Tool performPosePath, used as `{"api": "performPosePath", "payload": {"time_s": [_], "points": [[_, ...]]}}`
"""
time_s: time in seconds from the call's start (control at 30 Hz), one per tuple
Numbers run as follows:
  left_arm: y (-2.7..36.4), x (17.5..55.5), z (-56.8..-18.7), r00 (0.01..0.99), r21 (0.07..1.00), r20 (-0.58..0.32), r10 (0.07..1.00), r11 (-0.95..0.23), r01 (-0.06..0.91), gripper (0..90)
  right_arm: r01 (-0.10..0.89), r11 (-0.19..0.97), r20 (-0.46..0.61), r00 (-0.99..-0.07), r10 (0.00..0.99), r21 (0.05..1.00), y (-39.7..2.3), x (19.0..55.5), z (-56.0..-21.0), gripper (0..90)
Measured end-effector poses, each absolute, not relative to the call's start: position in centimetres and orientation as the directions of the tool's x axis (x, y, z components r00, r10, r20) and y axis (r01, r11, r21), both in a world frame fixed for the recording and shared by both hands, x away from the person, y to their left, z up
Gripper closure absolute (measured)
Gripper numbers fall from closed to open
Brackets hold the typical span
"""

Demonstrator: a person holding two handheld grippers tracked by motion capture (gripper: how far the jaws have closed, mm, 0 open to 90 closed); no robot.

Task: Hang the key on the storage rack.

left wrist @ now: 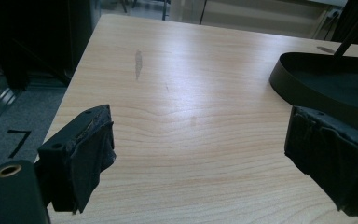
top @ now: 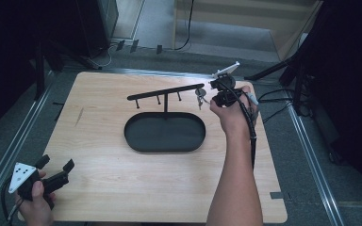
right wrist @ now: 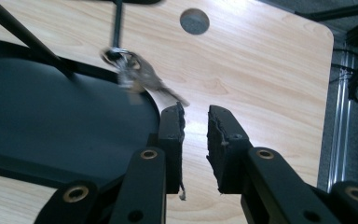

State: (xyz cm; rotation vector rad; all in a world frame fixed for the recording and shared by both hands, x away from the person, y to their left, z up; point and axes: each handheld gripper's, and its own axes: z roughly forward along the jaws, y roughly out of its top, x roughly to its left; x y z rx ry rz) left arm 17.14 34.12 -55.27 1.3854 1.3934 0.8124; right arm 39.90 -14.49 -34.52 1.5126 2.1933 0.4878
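- A light wooden table (top: 122,188) carries a black stand whose oval tray (top: 165,132) sits near the middle, with a thin post rising from the tray's far edge to a slanted hook bar (top: 166,91).
- A small key (top: 199,98) on a ring hangs from the right end of that bar; in the right gripper view it is motion-blurred (right wrist: 137,74) and dangles over the tray's rim.
- The right gripper (top: 217,96) is held at the far right of the table, just beside the key; in its own view (right wrist: 196,140) the jaws stand a little apart with nothing between them, and the key's tip lies just above the left pad, though contact cannot be told.
- The left gripper (top: 56,170) is held at the table's near left corner, well apart from the stand; its own view (left wrist: 205,158) shows the jaws spread wide over bare wood.
- A round hole (right wrist: 194,21) is cut in the tabletop beyond the tray.
- A dark streak (left wrist: 138,63) marks the wood on the left.
- A black mark like a "7" (left wrist: 17,141) shows on the grey floor; no brand or label is readable.
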Motion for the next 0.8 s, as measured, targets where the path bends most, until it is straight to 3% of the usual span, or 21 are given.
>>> {"api": "performPosePath", "payload": {"time_s": [0.8], "points": [[34.1, 17.1, -55.3, 0.123, 0.936, -0.173, 0.977, 0.124, 0.329, 8.3, 0.878, 0.244, -0.081, -0.231, 0.97, 0.411, -20.4, 38.7, -40.4, 76.7]]}}
